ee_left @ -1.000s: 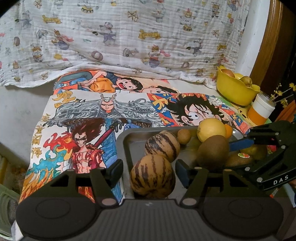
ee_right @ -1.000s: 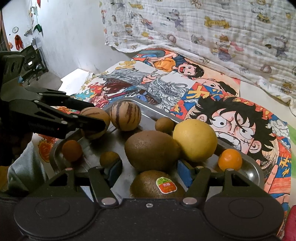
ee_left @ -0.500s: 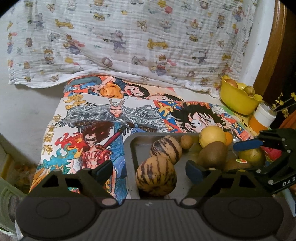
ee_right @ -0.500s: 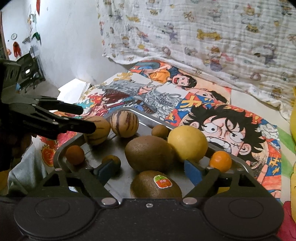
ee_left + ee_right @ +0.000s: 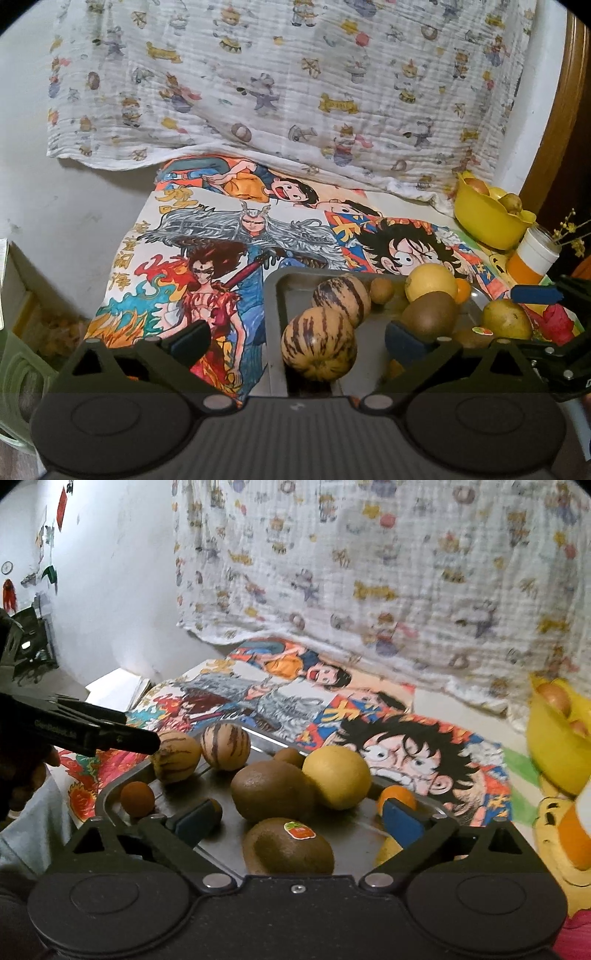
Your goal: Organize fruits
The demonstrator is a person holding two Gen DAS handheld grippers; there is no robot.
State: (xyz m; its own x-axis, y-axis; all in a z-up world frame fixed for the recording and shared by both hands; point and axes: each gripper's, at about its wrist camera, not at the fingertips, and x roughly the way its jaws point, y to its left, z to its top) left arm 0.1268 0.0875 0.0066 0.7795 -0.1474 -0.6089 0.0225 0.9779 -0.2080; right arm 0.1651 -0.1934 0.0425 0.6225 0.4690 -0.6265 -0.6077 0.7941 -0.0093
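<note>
A metal tray (image 5: 277,295) (image 5: 354,823) holds fruit: two striped melons (image 5: 319,349) (image 5: 225,746), two brown kiwis (image 5: 271,792) (image 5: 428,314), one with a sticker (image 5: 290,845), a yellow lemon (image 5: 338,777) (image 5: 430,282), small oranges (image 5: 395,797) and small brown fruits (image 5: 137,799). My left gripper (image 5: 297,341) is open, held back from the near striped melon. My right gripper (image 5: 295,821) is open above the stickered kiwi. Each gripper shows in the other's view: the left (image 5: 110,734), the right (image 5: 546,332).
A yellow bowl (image 5: 487,218) (image 5: 554,753) with fruit stands at the right, with a white-capped orange bottle (image 5: 532,258) beside it. Cartoon posters (image 5: 229,236) cover the table. A patterned cloth (image 5: 295,92) hangs behind. A green container (image 5: 14,369) sits low left.
Both grippers have opened wider and pulled back and up from the tray. The fruit has not moved.
</note>
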